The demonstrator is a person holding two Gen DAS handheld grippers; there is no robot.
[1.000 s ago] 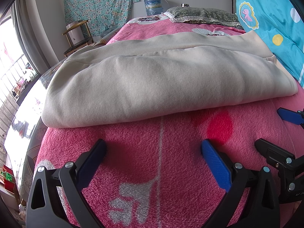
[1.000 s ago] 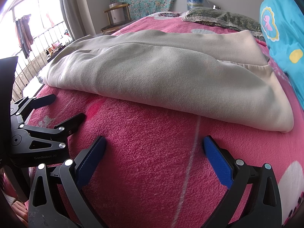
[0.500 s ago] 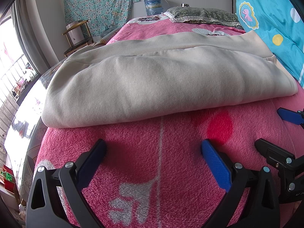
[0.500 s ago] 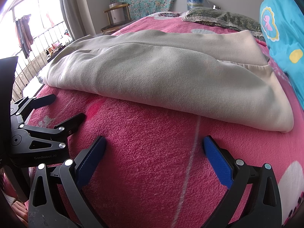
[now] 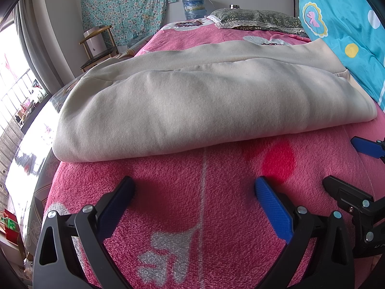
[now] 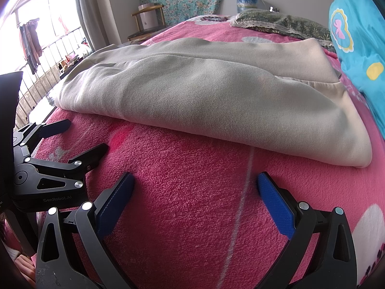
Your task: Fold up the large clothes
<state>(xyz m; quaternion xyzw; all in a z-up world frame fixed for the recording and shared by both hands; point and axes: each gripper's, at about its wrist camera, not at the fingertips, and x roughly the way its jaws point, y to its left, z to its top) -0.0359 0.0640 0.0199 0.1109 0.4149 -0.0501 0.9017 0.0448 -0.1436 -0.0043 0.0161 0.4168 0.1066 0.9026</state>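
A large cream garment (image 5: 192, 106) lies folded into a long flat bundle across the pink blanket (image 5: 192, 192), its folded edge facing me. The same cream garment (image 6: 204, 96) fills the middle of the right wrist view. My left gripper (image 5: 195, 187) rests low on the blanket just short of that edge, open, nothing between its blue pads. My right gripper (image 6: 196, 183) sits the same way to its right, open and empty. Each gripper shows in the other's view: the right gripper (image 5: 346, 166) at the right edge, the left gripper (image 6: 79, 134) at the left.
A turquoise quilt (image 5: 349, 24) is piled along the right side of the bed. A grey pillow (image 5: 257, 19) lies at the head. A wooden chair (image 5: 98, 48) with a white box, a water jug (image 5: 193, 3) and a window railing (image 6: 48, 55) stand off the bed's left edge.
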